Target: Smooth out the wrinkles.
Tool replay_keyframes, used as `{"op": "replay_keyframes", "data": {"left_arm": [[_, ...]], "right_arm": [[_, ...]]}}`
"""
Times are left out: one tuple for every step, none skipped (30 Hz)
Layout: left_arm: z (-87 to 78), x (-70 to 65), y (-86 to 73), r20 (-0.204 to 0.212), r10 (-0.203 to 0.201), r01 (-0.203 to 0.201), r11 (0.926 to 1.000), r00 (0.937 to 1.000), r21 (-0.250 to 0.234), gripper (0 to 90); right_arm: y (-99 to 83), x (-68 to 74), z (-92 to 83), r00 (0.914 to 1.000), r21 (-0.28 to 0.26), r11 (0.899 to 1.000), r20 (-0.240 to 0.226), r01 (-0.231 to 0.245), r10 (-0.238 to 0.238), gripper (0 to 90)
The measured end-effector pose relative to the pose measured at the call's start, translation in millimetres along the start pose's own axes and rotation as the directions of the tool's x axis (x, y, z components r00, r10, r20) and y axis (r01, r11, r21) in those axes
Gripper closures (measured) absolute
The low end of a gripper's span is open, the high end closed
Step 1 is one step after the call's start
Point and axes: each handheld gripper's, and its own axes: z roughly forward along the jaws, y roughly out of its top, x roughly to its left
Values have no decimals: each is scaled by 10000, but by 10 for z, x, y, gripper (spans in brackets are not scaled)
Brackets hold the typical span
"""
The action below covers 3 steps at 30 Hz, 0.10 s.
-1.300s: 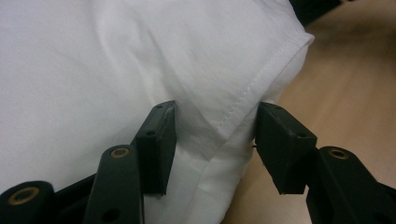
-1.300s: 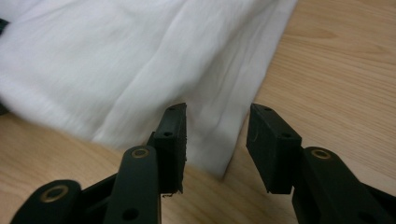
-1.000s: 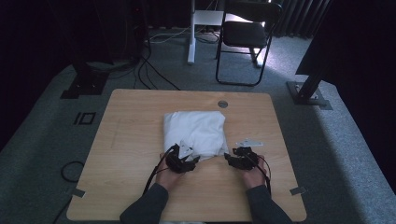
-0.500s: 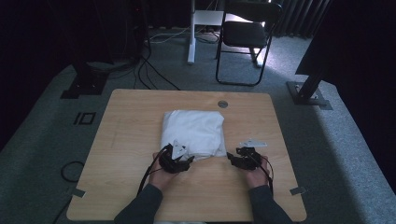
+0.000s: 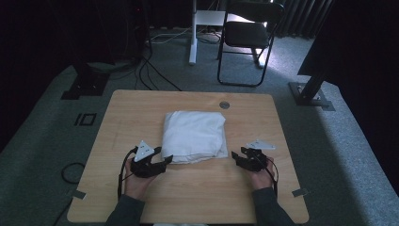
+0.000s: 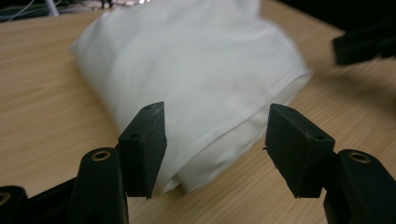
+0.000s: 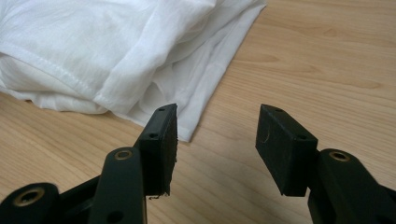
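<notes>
High view: left gripper (image 5: 162, 160), fingers just opened and apart, touches the folded cloth (image 5: 194, 136) mid-counter (image 5: 141, 108); right gripper (image 5: 237, 157), fingers apart, empty, near the right edge.

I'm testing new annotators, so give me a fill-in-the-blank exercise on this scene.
1. The folded white cloth lies on the ____ wooden table.
2. The left gripper has its jaws ____, pads off the cloth.
3. The right gripper points at the cloth's near ____ corner.
Missing words: light; open; right
</notes>
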Motion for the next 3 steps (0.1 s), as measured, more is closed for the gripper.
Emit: {"op": "replay_keyframes", "data": {"left_arm": [[-9,29,-45,-107,28,-26,9999,9999,102,388],[-18,57,-98,-228,-6,10,9998,9997,178,388],[-25,93,-146,-298,-114,123,9995,9995,285,388]], "right_arm": [[-2,-11,-6,10000,-15,10000,14,-38,38,475],[-6,-25,-8,9999,-15,9999,28,-99,99,472],[-10,-39,-8,9999,-29,9999,61,-134,135,470]]}}
